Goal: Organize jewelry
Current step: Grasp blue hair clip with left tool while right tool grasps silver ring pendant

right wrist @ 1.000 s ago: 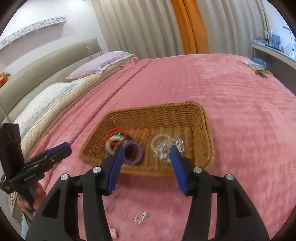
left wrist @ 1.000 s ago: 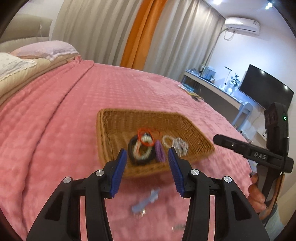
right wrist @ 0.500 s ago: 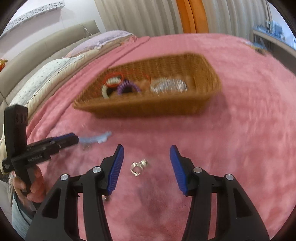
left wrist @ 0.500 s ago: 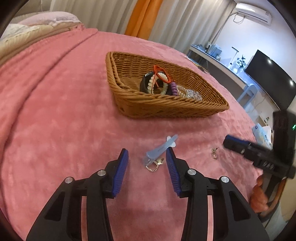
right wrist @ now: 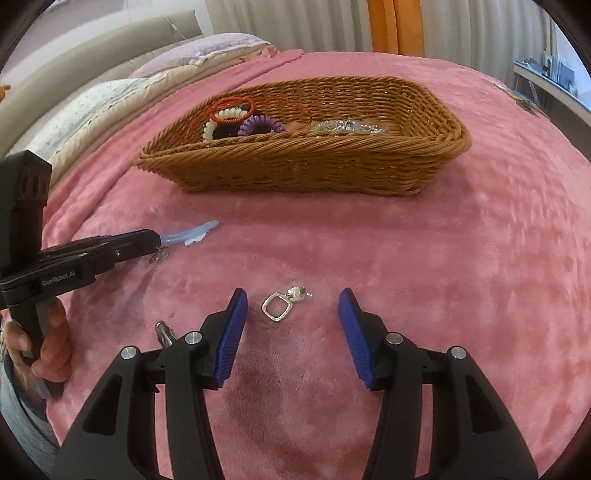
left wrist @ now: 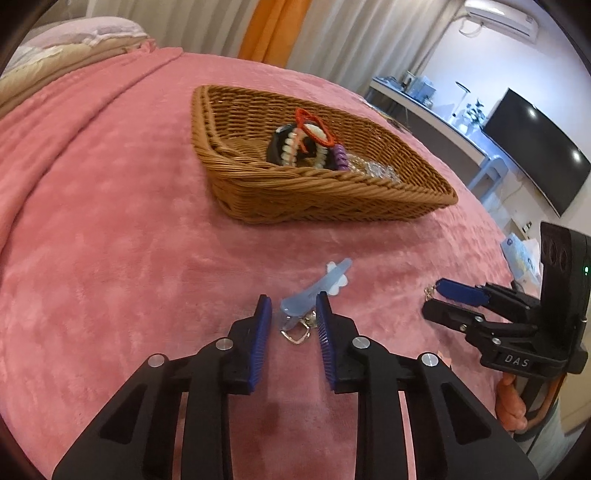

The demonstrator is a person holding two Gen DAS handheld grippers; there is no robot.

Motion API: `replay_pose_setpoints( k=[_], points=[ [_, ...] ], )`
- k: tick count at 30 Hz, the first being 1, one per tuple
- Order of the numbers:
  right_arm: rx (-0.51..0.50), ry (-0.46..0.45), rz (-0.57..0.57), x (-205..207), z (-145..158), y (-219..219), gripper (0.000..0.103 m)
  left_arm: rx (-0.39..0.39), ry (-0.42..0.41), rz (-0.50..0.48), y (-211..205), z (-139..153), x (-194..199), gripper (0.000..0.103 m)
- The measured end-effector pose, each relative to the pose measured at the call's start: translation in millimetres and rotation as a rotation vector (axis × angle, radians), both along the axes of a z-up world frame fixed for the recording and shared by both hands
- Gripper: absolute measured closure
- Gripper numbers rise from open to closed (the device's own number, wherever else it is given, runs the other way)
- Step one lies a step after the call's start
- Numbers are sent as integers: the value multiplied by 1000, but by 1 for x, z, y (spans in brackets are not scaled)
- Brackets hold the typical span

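One wicker basket [right wrist: 306, 162] stands on the pink blanket [right wrist: 480, 258], and inside it I count one red cord loop [right wrist: 231, 109], one white bead bracelet [right wrist: 212, 127], one purple coil hair tie [right wrist: 260, 123] and a heap of clear sparkling pieces [right wrist: 347, 126] whose number cannot be told. Outside the basket, on the blanket, there are four loose things: one light blue hair clip [left wrist: 314, 291], one small metal earring [left wrist: 297, 334] lying against that clip, one silver earring with a square ring [right wrist: 282, 304], and one more small metal piece [right wrist: 163, 332] beside the right gripper's left finger. The left gripper [left wrist: 293, 325] has its two blue pads narrowly apart, one on each side of the near end of the hair clip; whether they already touch it I cannot tell. The right gripper [right wrist: 291, 325] is wide open, and the silver earring lies between its pads without touching them. The left wrist view shows a black ring [left wrist: 275, 144] under the beads in the basket, and also a television [left wrist: 535, 147] and an air conditioner [left wrist: 498, 16] on the wall, which the right wrist view does not show. The right wrist view shows the pillows [right wrist: 110, 96] and the headboard [right wrist: 92, 48].
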State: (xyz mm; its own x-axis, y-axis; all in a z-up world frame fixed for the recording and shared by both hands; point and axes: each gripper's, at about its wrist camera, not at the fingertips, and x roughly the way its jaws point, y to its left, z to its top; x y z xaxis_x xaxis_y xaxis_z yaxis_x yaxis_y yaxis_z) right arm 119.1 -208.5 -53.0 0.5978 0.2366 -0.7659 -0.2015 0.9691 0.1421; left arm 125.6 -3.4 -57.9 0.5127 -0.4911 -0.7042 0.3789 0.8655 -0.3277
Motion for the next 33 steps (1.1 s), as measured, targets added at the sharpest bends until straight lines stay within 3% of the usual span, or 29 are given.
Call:
replay_pose_setpoints(
  k=[3, 7, 10, 20, 28, 33],
  points=[
    [-51, -15, 5, 1, -1, 11, 55, 20, -7, -19, -6, 0, -2, 82],
    [-101, -48, 31, -2, 0, 25, 85, 29, -13, -25, -10, 0, -4, 88],
    [-109, -68, 33, -5, 2, 24, 90, 22, -51, -11, -7, 6, -9, 91],
    [-15, -152, 38, -20, 18, 7, 90, -120, -115, 134, 33, 27, -32, 92],
    [37, -207, 29, -31, 34, -3, 90, -183, -159, 152, 41, 40, -53, 92],
    [67, -268, 17, -41, 64, -12, 90, -197, -215, 145, 39, 63, -61, 92]
  ],
)
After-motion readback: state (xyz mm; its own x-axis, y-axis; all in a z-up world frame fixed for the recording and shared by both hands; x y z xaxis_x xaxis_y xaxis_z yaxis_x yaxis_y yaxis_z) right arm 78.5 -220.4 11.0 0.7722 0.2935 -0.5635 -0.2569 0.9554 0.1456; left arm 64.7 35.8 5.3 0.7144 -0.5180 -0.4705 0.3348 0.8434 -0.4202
